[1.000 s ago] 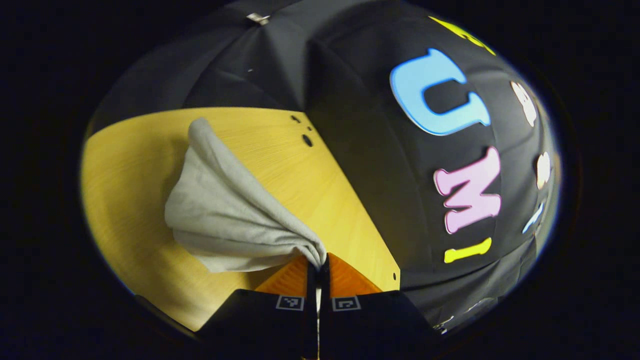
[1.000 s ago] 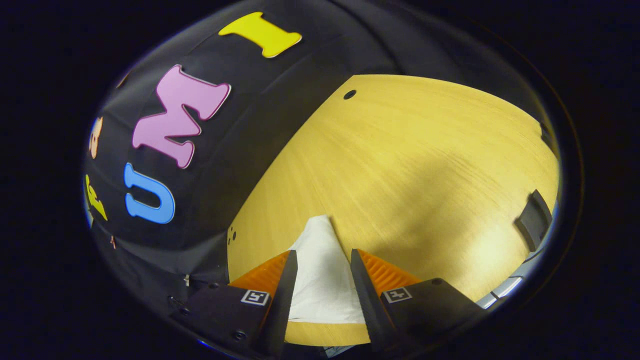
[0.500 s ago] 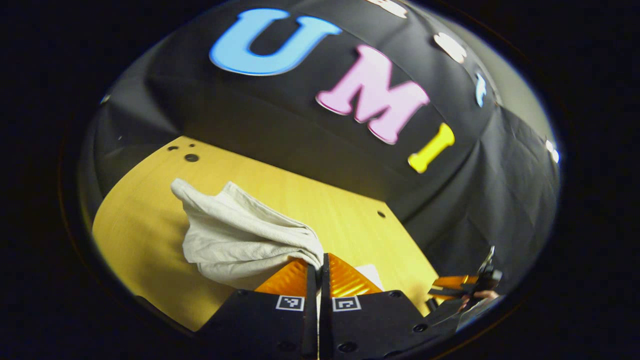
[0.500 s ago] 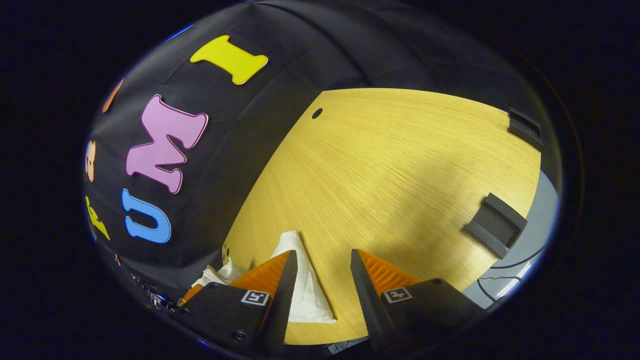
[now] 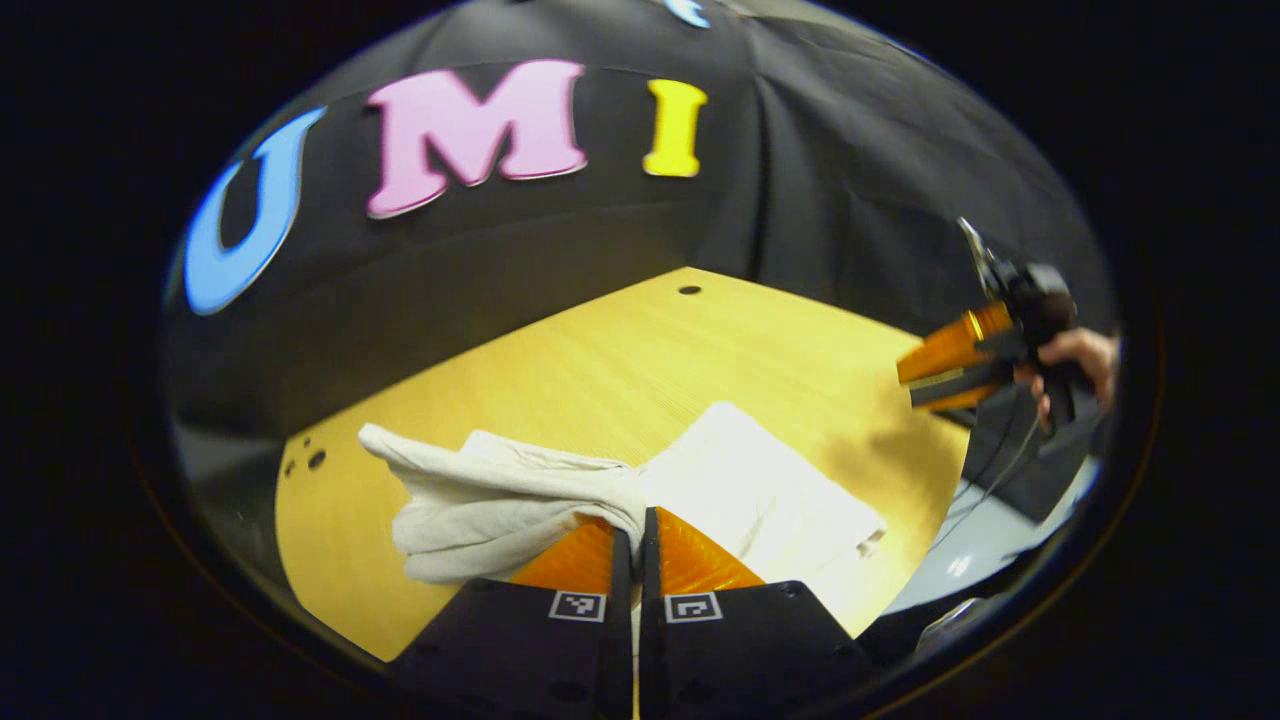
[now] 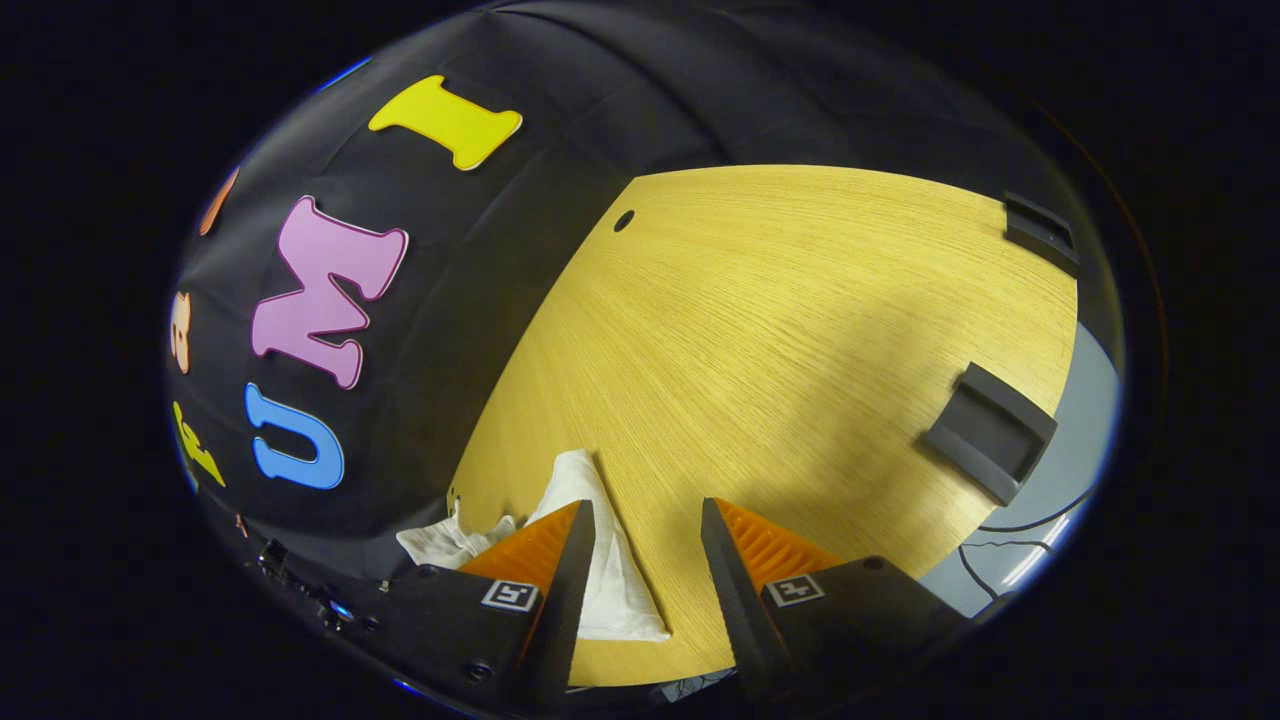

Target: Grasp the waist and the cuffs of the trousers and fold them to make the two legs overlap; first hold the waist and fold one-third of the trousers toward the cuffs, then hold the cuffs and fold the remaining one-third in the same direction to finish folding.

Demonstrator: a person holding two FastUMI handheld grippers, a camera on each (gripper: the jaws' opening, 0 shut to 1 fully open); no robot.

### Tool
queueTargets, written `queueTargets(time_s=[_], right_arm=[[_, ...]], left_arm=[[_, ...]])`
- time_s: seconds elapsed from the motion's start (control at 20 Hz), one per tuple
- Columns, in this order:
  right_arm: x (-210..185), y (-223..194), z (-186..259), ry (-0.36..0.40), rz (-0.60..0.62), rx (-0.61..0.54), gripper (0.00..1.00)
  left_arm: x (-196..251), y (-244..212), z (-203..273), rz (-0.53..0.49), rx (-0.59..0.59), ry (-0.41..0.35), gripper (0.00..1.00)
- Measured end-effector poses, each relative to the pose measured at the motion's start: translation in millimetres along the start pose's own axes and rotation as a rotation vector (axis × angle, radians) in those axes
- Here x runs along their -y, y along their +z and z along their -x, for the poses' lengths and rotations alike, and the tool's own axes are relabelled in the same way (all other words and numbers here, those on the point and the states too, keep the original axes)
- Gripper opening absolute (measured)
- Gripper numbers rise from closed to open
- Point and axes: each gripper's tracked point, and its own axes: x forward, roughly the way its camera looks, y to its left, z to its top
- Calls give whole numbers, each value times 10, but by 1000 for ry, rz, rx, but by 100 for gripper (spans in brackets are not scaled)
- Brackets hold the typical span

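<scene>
While the left gripper (image 5: 634, 522) has its jaws pinched together on a bunched edge of the pale trousers (image 5: 640, 490), the cloth trails off toward nine o'clock in the left gripper view as a lifted, twisted flap, and the flat folded part lies on the bench (image 5: 560, 370) toward two o'clock. Whether that edge is waist or cuff I cannot tell. The right gripper (image 6: 640, 525) has its jaws apart and holds nothing; in the right gripper view a corner of the trousers lies just beside its left finger, at about seven o'clock. In the left gripper view it hangs in a hand (image 5: 1075, 360) at three o'clock, well apart from the cloth.

The main risk, I judge, is a skewed fold: one pinch point lets the flap sag and twist, so it may land crooked. Dragging could also pull the flat layers open, since nothing pins them.
</scene>
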Motion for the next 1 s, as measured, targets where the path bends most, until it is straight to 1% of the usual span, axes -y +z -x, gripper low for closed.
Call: queueTargets(time_s=[0.15,0.25,0.35,0.55,0.65,0.75,0.85,0.9,0.95,1.0], right_arm=[[101,41,25,-10,-14,10,67],[176,71,42,-17,-31,16,67],[223,76,75,-20,-42,21,67],[313,66,109,-31,-48,19,67],[352,55,117,-34,-62,20,67],[388,35,127,-38,-69,19,67],[389,23,138,-37,-65,19,67],[394,12,147,-37,-57,19,67],[389,8,154,-36,-49,19,67],[387,9,162,-35,-43,20,67]], left_arm=[[130,-71,-57,-349,-5,-65,7],[201,-179,-68,-542,-24,-122,7],[241,-310,-82,-692,-63,-169,7],[357,-471,-62,-956,-127,-222,7],[393,-568,-86,-1106,-153,-255,7],[393,-734,-121,-1288,-212,-299,7],[372,-809,-168,-1502,-223,-299,7],[393,-815,-163,-1586,-217,-289,7],[403,-829,-128,-1643,-210,-279,7],[407,-837,-94,-1676,-205,-268,7]])
